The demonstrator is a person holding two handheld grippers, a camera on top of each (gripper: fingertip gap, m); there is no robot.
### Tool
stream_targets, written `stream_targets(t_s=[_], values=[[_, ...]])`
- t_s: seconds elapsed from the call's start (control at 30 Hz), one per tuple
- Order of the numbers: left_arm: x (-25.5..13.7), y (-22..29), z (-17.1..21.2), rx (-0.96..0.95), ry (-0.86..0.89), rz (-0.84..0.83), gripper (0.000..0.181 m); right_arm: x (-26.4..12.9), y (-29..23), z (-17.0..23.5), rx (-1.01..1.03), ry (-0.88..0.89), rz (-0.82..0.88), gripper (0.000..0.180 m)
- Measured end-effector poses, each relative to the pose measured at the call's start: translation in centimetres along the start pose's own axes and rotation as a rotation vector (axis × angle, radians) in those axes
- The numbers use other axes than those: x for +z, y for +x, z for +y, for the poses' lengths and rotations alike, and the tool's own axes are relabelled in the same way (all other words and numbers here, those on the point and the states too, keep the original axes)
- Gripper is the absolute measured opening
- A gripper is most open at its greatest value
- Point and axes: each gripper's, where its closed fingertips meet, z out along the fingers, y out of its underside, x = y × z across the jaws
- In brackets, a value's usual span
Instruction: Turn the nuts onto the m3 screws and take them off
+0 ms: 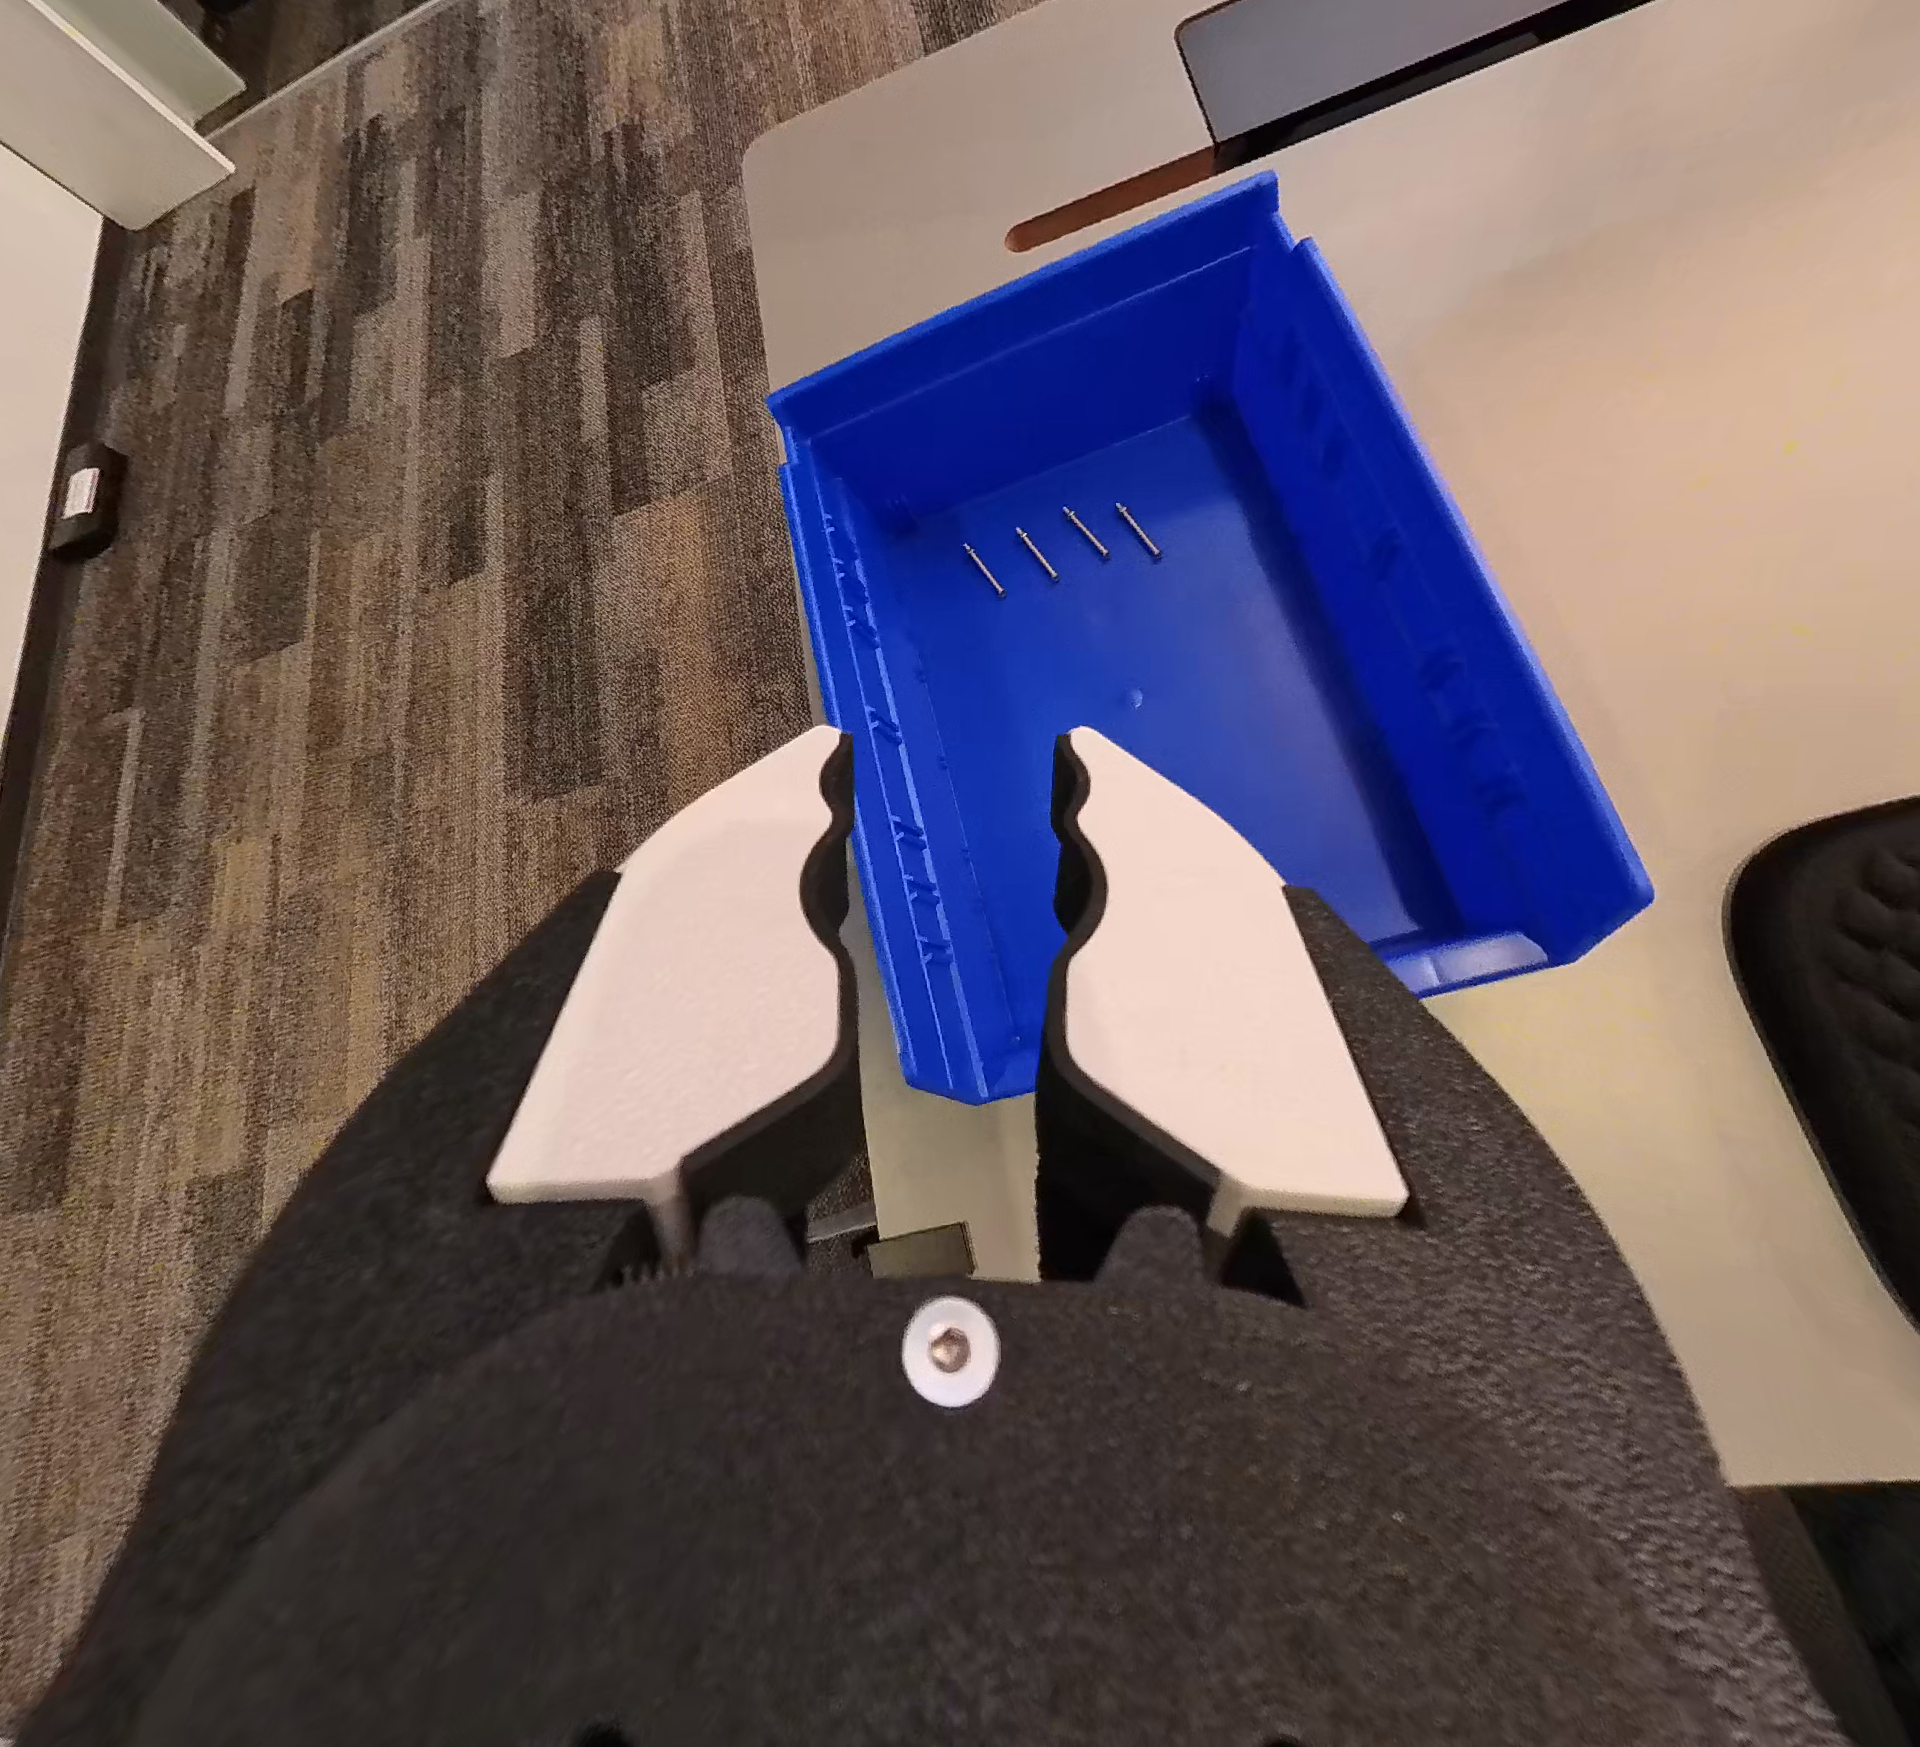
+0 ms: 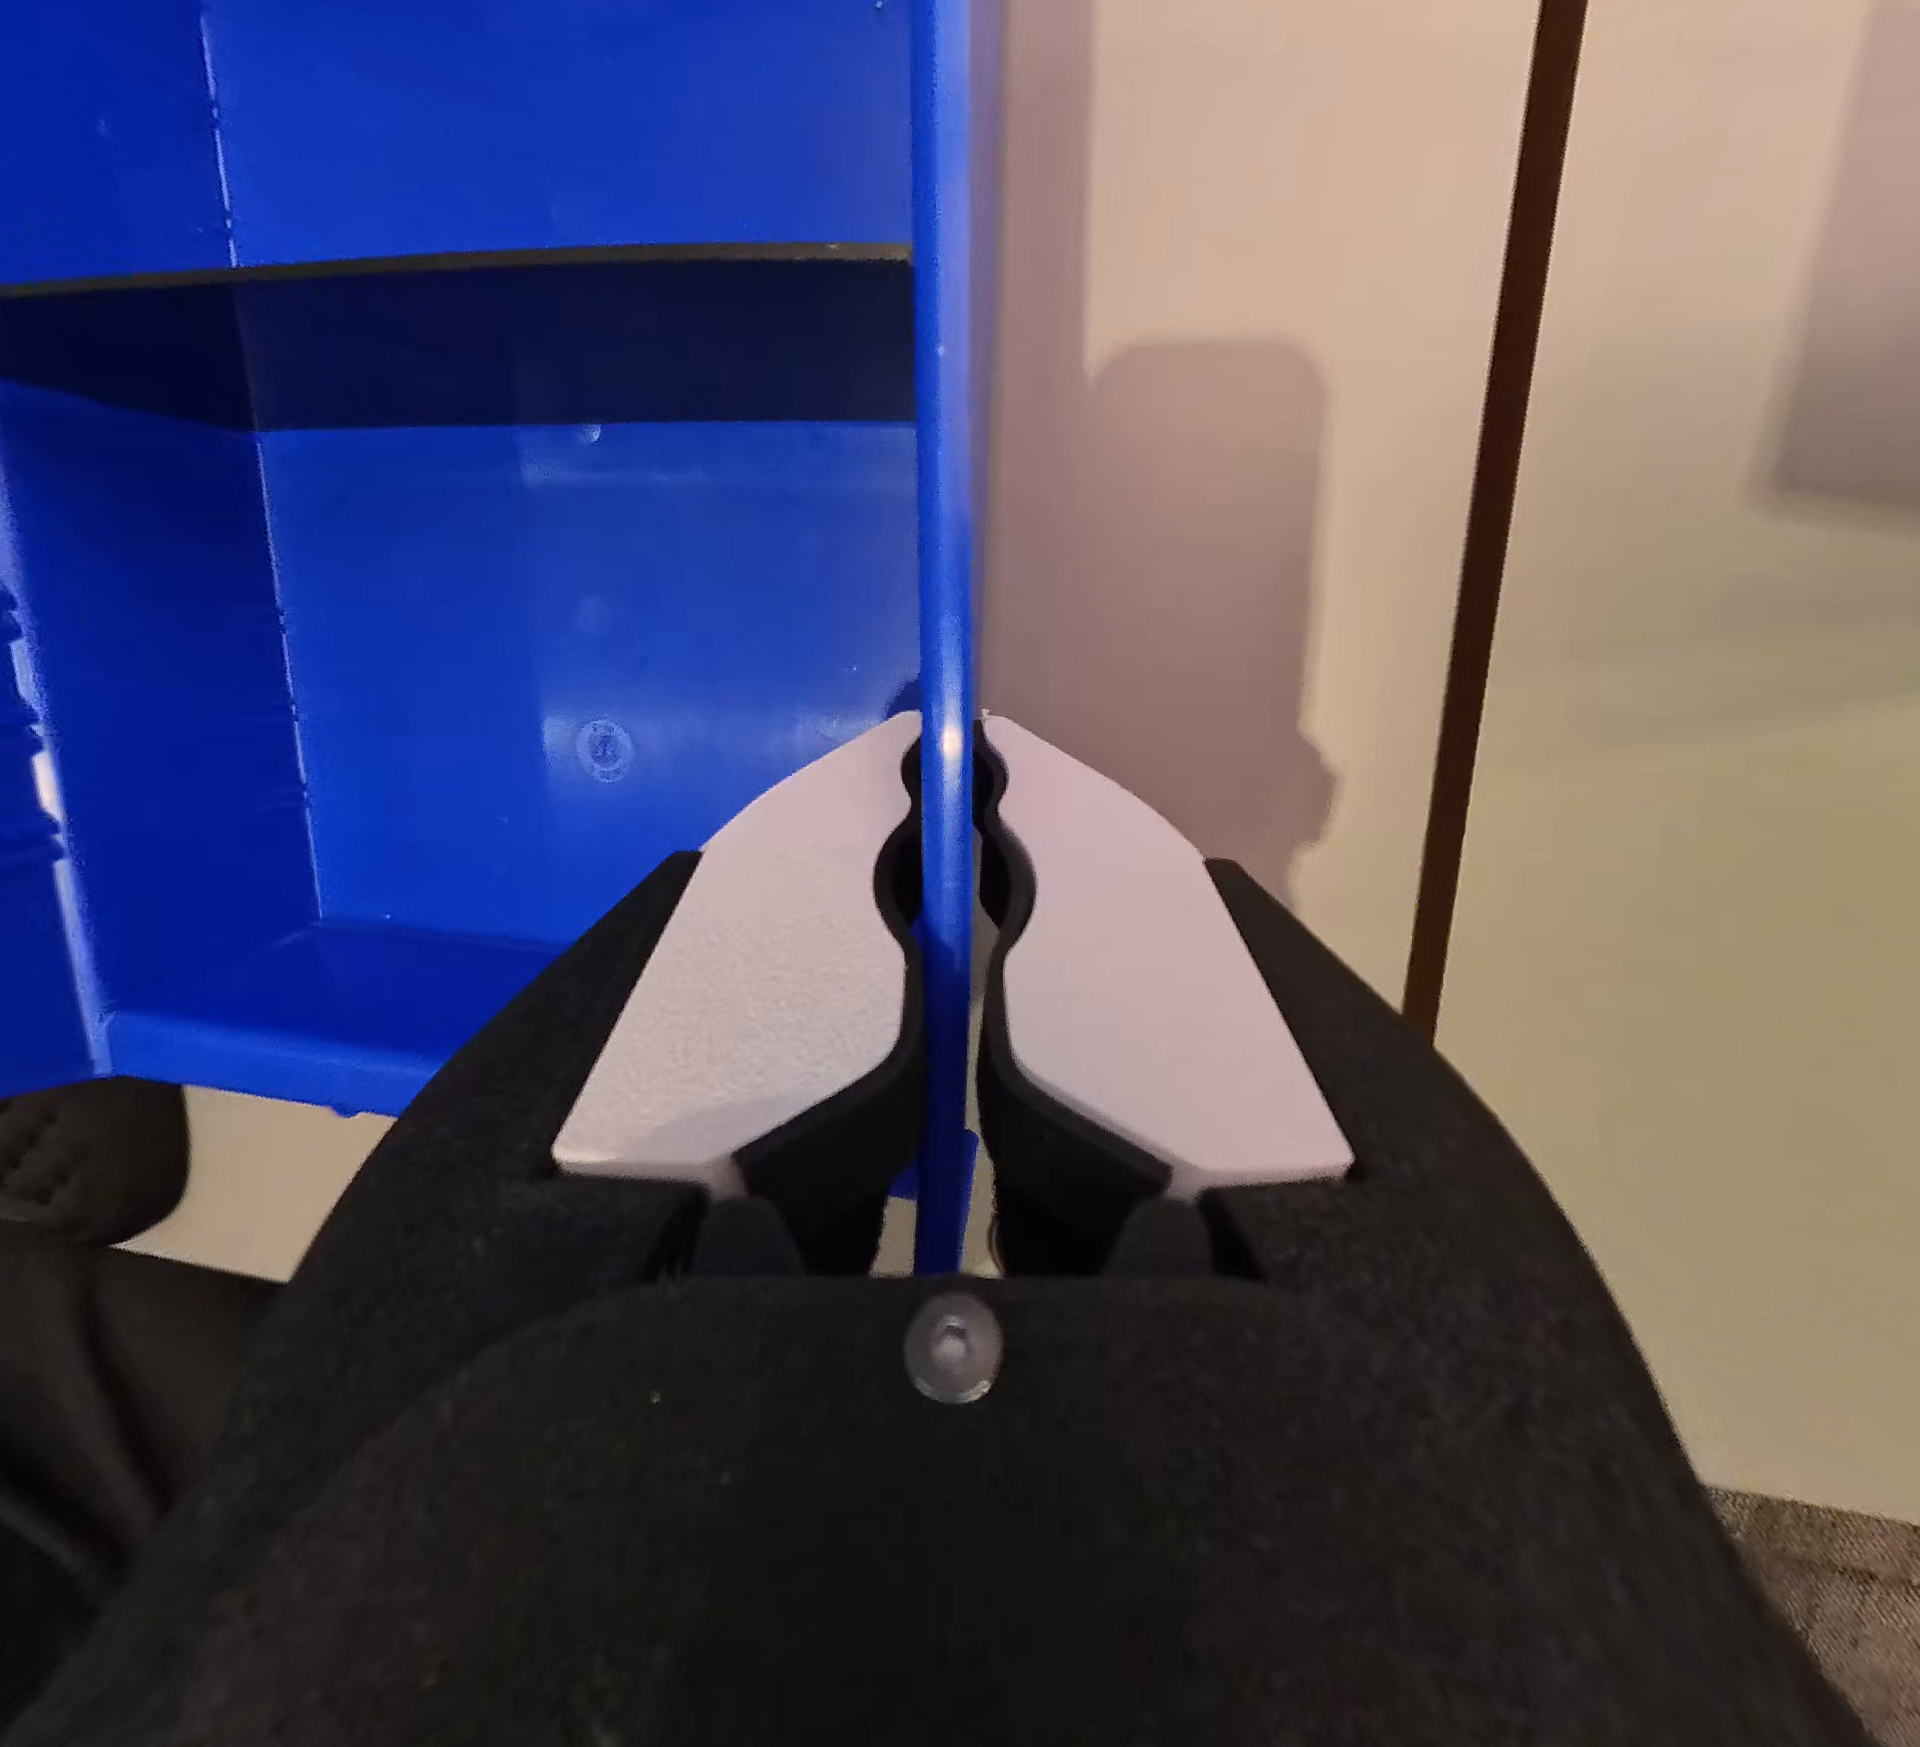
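A blue plastic bin [image 1: 1351, 471] stands on a pale table. Several thin metal screws [image 1: 1039, 554] lie side by side on its floor near the far left corner. I see no nuts. My left gripper [image 1: 951, 741] is open and empty, held above the bin's near left wall. My right gripper [image 2: 951, 731] is shut on the upright right wall of a blue bin [image 2: 945, 347] that has a black divider [image 2: 468, 274] across it. I cannot tell whether this is the same bin.
The table [image 1: 1558, 347] ends at its left edge over patterned carpet [image 1: 416, 450]. A black mesh chair [image 1: 1839, 1022] is at the right, also low left in the right wrist view [image 2: 83, 1157]. A dark flat panel [image 1: 1382, 45] lies behind the bin. Across from one pair of fingers to the other is roughly 100 centimetres.
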Motion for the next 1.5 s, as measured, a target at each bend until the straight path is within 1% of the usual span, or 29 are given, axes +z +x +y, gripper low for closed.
stream_targets(t_s=[0.3,0.53,0.77,0.83,0.9,0.97,1.0,1.07,1.17,1.3,1.4,1.5], values=[[-0.3,0.7,-0.4,0.008,0.007,-0.003,0.036,0.3,0.5,0.3,-0.003,0.024,-0.003,0.005],[-0.3,1.4,-0.7,0.026,0.005,-0.001,0.036,0.4,1.1,-0.4,0.002,0.028,0.018,0.005],[-0.7,1.2,0.0,0.010,0.008,-0.002,0.037,0.5,1.2,-0.8,-0.019,0.043,0.010,0.007],[-0.6,1.3,0.2,-0.005,0.013,0.012,0.037,0.2,1.0,-1.1,-0.018,0.088,-0.010,0.010],[-0.3,1.3,0.5,-0.018,0.011,0.024,0.039,0.0,1.0,-1.4,0.003,0.127,-0.028,0.021],[-0.1,1.4,0.6,-0.034,0.010,0.041,0.044,-0.4,1.1,-1.2,0.006,0.138,-0.027,0.037],[-0.2,1.7,0.4,-0.043,0.022,0.059,0.045,-0.6,1.2,-1.2,-0.008,0.144,-0.015,0.039],[-0.6,2.4,-0.4,-0.059,0.066,0.099,0.046,-1.8,1.3,-1.7,-0.039,0.183,0.020,0.042],[-1.8,3.3,-1.8,-0.078,0.129,0.144,0.050,-4.7,1.1,-3.0,-0.073,0.259,0.083,0.045],[-3.8,4.9,-4.2,-0.101,0.210,0.193,0.055,-11.0,1.4,-5.4,-0.142,0.381,0.329,0.051],[-5.2,6.5,-7.0,-0.087,0.313,0.210,0.055,-15.8,-1.6,-8.2,-0.217,0.522,0.400,0.056],[-6.0,8.2,-9.7,-0.060,0.402,0.191,0.060,-19.3,-6.1,-11.0,-0.288,0.670,0.406,0.056]])
